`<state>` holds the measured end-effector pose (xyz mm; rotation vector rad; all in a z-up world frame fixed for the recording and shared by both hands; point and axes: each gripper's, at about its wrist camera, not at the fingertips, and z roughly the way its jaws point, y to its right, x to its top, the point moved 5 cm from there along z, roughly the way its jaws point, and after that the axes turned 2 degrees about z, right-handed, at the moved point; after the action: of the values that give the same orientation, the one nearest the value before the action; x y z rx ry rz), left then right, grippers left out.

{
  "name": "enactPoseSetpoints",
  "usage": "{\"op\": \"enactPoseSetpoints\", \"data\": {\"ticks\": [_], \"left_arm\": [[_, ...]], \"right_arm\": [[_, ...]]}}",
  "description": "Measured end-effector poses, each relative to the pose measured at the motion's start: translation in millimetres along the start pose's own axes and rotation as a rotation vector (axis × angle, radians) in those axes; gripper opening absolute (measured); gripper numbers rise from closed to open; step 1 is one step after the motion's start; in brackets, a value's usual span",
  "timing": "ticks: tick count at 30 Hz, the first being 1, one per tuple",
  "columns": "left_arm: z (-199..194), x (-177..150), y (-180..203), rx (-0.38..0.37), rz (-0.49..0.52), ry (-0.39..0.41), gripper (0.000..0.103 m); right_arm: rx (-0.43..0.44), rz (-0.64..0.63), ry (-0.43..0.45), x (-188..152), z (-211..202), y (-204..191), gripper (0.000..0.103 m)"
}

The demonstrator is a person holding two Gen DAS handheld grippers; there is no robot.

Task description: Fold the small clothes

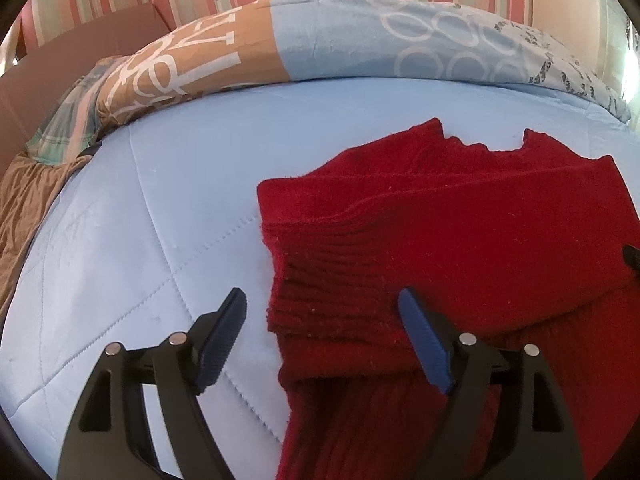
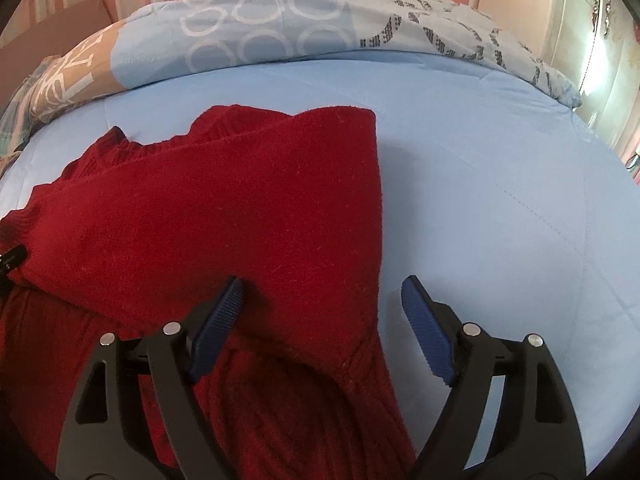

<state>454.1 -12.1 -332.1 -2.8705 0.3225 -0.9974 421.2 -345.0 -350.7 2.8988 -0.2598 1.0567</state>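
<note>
red sweater [image 1: 460,232]: lower part cut off by frame bottom | pillow [image 1: 360,36]: print too blurred to read

A bed covered by a quilted light-blue bedspread [image 1: 160,200] carries a partly folded red knitted sweater [image 1: 460,232] in front and a patterned blue-and-tan duvet [image 1: 320,40] bunched along its far edge.

One red knitted sweater [image 1: 460,220] lies on one light blue quilted bedspread [image 1: 160,200]. Beyond the sweater sits one patterned pillow [image 1: 360,40]. Two grippers flank the sweater: left gripper [image 1: 322,300], right gripper [image 2: 322,288].
</note>
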Motion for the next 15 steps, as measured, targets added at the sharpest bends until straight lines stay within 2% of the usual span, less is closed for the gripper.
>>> {"op": "enactPoseSetpoints", "data": {"ticks": [5, 8, 12, 15], "left_arm": [[-4, 1, 0, -0.019, -0.002, 0.003, 0.079], [-13, -1, -1, -0.051, 0.001, 0.006, 0.079], [-35, -12, -2, -0.053, 0.021, 0.023, 0.079], [-46, -29, -3, -0.070, 0.007, 0.006, 0.079]], "right_arm": [[0.017, 0.009, 0.004, 1, -1, 3, 0.082], [0.062, 0.020, 0.063, 1, -13, 4, 0.080], [0.108, -0.006, 0.135, -4, -47, 3, 0.081], [0.110, -0.019, 0.109, -18, -59, 1, 0.081]]}}
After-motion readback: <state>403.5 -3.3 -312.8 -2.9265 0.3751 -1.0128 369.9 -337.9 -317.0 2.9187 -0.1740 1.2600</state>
